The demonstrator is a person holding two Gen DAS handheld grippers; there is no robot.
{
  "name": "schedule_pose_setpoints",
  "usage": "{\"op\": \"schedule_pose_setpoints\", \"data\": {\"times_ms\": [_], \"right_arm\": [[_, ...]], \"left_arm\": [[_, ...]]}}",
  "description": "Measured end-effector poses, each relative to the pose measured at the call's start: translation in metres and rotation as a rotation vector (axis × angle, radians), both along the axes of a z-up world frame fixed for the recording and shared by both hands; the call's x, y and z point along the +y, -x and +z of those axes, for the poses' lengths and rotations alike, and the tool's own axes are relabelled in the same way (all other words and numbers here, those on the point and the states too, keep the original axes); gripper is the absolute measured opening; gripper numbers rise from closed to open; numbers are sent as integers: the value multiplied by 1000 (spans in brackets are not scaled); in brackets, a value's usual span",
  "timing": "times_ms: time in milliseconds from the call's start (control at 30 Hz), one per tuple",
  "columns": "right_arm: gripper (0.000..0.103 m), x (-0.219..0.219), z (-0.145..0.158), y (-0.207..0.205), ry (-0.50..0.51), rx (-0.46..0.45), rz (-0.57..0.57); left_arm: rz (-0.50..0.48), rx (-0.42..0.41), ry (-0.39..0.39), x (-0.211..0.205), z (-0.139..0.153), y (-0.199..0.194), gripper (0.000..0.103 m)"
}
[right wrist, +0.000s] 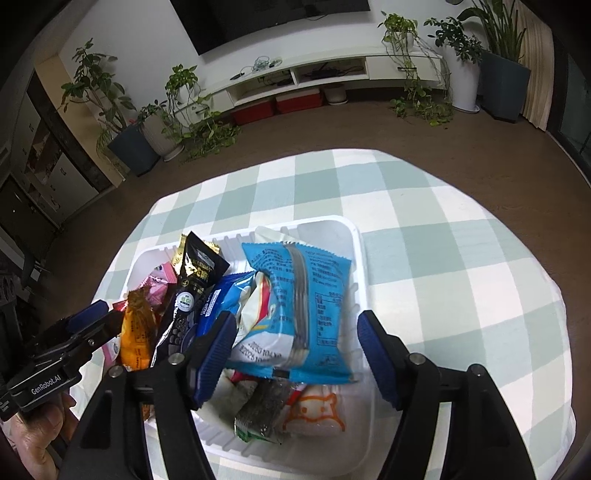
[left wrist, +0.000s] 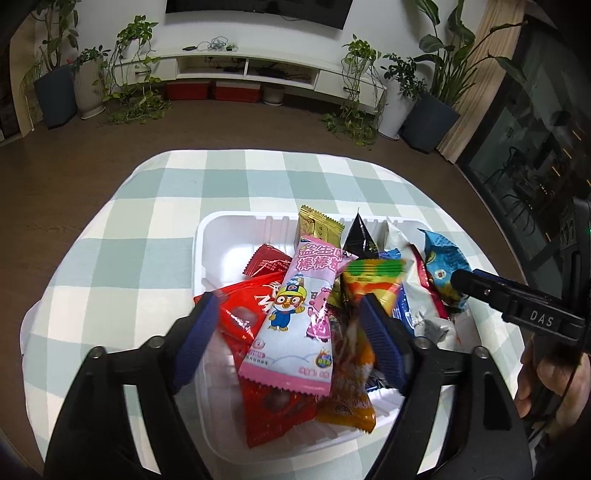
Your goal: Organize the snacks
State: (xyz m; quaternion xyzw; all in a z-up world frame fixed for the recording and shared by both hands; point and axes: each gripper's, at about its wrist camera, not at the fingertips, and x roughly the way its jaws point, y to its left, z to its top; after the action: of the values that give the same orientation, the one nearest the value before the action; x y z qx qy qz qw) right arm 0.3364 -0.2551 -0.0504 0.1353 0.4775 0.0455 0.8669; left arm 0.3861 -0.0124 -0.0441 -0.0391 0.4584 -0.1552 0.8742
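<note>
Pink packet point(left wrist: 291, 325) loose between the spread left gripper point(left wrist: 291, 332) pads.

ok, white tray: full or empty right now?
Full. The white tray is heaped with snack packets: a pink lollipop pack on top, and a blue packet on its right side. One far corner is bare.

Wall: plain white wall point(left wrist: 258, 37), with a dark flat screen point(left wrist: 255, 11) mounted on it.
Floor: brown floor point(left wrist: 92, 155).
Furniture: long low white media shelf point(left wrist: 251, 66), cables on top, two red boxes point(left wrist: 212, 90) beneath.
Plants: leafy potted plants in dark blue-grey square pots point(left wrist: 55, 96) and a white ribbed pot point(left wrist: 88, 92) at both ends.
Right side: dark glass doors point(left wrist: 524, 147) beside a pale wooden strip point(left wrist: 476, 92).
Table: green-and-white checked cloth point(left wrist: 147, 221).
</note>
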Motion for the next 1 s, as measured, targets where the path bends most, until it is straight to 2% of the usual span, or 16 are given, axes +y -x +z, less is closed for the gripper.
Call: {"op": "schedule_pose_setpoints", "data": {"times_ms": [67, 167, 300, 400, 633, 733, 767, 833, 900, 1000], "right_arm": [[74, -4, 4, 5, -5, -12, -10], [78, -8, 9, 12, -2, -33, -18], [84, -10, 20, 27, -8, -76, -16], [94, -11, 31, 42, -13, -122, -20], [101, -9, 73, 97, -45, -280, -6], [103, -6, 105, 130, -34, -389, 3], [103, -5, 121, 149, -31, -455, 2], [103, -3, 148, 178, -27, -569, -2], [103, -2, 177, 210, -20, -689, -11], [103, 0, 215, 257, -19, -859, -25]], "left_arm": [[3, -9, 6, 1, 4, 7, 93], [5, -21, 11, 1, 11, 20, 103], [17, -67, -3, 3, 24, 42, 103], [22, -118, 9, 7, 38, 64, 103], [35, -348, -1, 17, 95, 145, 103], [28, -503, -2, 22, 130, 193, 103], [30, -575, 11, 25, 146, 215, 103], [29, -668, 39, 30, 169, 246, 103], [44, -716, 48, 33, 193, 274, 103], [102, -838, 52, 38, 224, 323, 103]]}}
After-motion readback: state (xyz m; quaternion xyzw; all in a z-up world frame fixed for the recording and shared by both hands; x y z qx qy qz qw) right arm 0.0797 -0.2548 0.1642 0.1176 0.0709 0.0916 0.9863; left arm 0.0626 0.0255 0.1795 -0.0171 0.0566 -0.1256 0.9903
